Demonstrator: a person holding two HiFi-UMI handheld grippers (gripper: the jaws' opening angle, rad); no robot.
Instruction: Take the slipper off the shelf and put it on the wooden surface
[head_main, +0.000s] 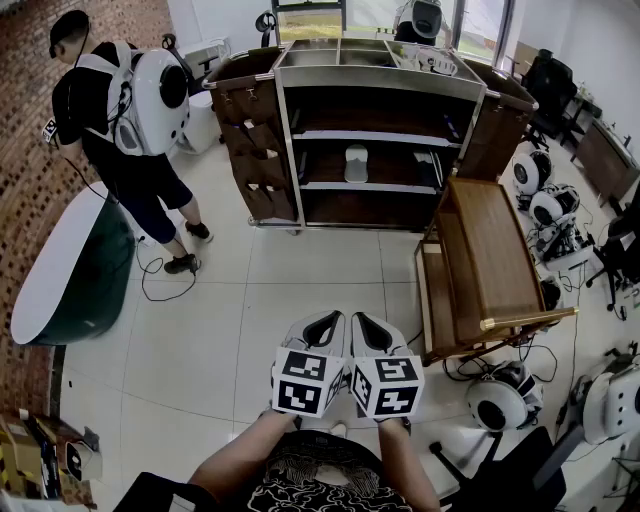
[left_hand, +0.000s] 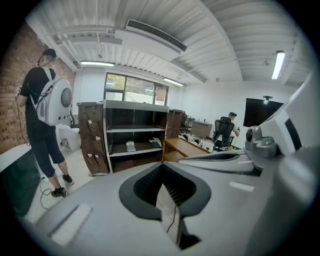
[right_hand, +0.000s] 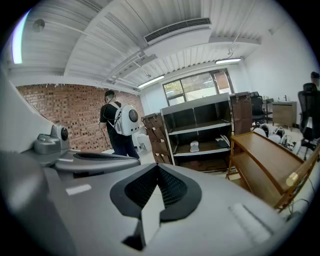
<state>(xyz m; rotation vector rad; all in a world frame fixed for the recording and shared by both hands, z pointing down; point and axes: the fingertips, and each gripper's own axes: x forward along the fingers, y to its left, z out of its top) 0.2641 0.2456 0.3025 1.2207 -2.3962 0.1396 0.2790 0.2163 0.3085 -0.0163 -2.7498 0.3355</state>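
Slipper (head_main: 356, 163) lies on the shelf's (head_main: 380, 187) middle board, well apart from left gripper (head_main: 326, 322) and right gripper (head_main: 366, 322), both pinched together and empty; reaching in unopened would probably shove it deeper.

we see open tiled floor (head_main: 290, 300) running from us to the shelf unit (head_main: 385, 105), a free path to its open-fronted bays. the wooden stand (head_main: 495, 255) crowds the right, just beside the unit's corner. a person (head_main: 130, 120) stands at left, a cable (head_main: 165, 290) loose by their feet. the bays look too dim to judge their depth.
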